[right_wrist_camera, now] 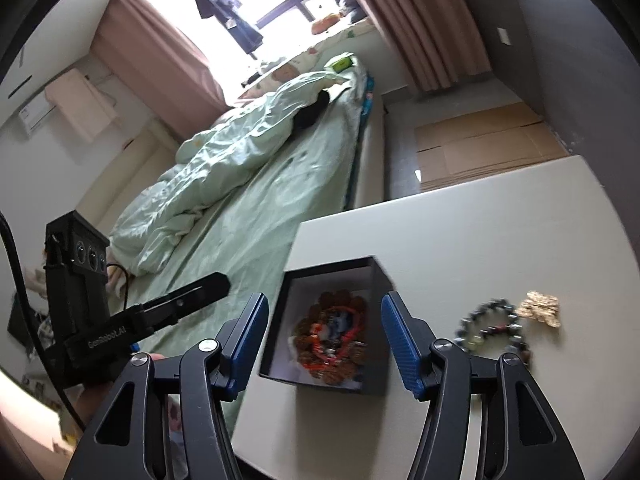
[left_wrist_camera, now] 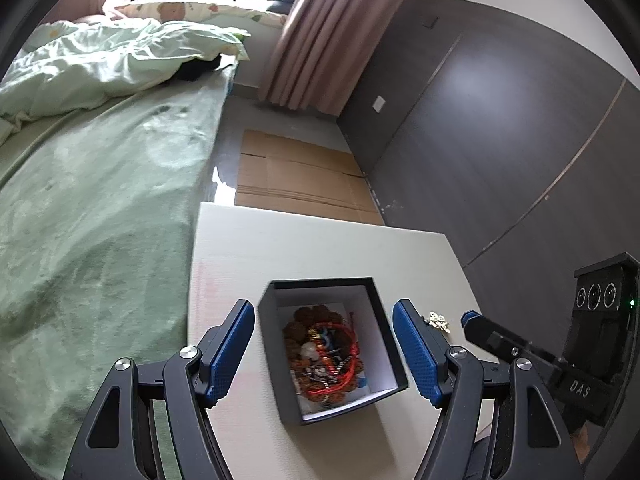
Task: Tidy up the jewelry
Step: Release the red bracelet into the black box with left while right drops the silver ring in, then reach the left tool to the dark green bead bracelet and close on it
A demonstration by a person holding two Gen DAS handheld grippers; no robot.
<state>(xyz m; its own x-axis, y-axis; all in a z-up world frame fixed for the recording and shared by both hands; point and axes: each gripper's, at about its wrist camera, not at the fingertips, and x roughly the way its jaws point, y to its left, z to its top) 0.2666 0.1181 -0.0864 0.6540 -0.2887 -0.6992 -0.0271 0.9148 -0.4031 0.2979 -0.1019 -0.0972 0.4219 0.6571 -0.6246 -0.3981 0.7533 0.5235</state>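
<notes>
I see one cream-white rectangular desk (left_wrist_camera: 320,256) and on it one open black square cardboard box with a white lining (left_wrist_camera: 384,320). The box sits toward the desk's left edge, the side next to the bed.

Inside the box is one tangled pile of jewelry (left_wrist_camera: 324,356): brown seed-bead bracelets, red cord strands and some blue and silver bits. I can't count the separate pieces in the tangle.

Two pieces are loose on the desk to the right of the box. One is a dark beaded bracelet with pale green beads (right_wrist_camera: 494,328). The other is a gold filigree ornament (right_wrist_camera: 538,307) just beside it, farther toward the right edge; I can't tell if they touch. Left wrist view shows only the gold piece, partly hidden behind my left finger.

My left gripper (left_wrist_camera: 324,350) is released, jaws spread wide, hanging over the box with one blue pad on each side of it, holding nothing. My right gripper (right_wrist_camera: 324,346) is also released, jaws wide, straddling the same box from above, empty.

Each camera catches the other unit at its edge. So that's two grippers, four blue pads and zero items held.

Off the desk there is one bed with a green sheet (left_wrist_camera: 100,220), one crumpled pale green duvet (right_wrist_camera: 224,160) and one flattened brown cardboard sheet (left_wrist_camera: 296,176) on the floor beyond the far edge.
</notes>
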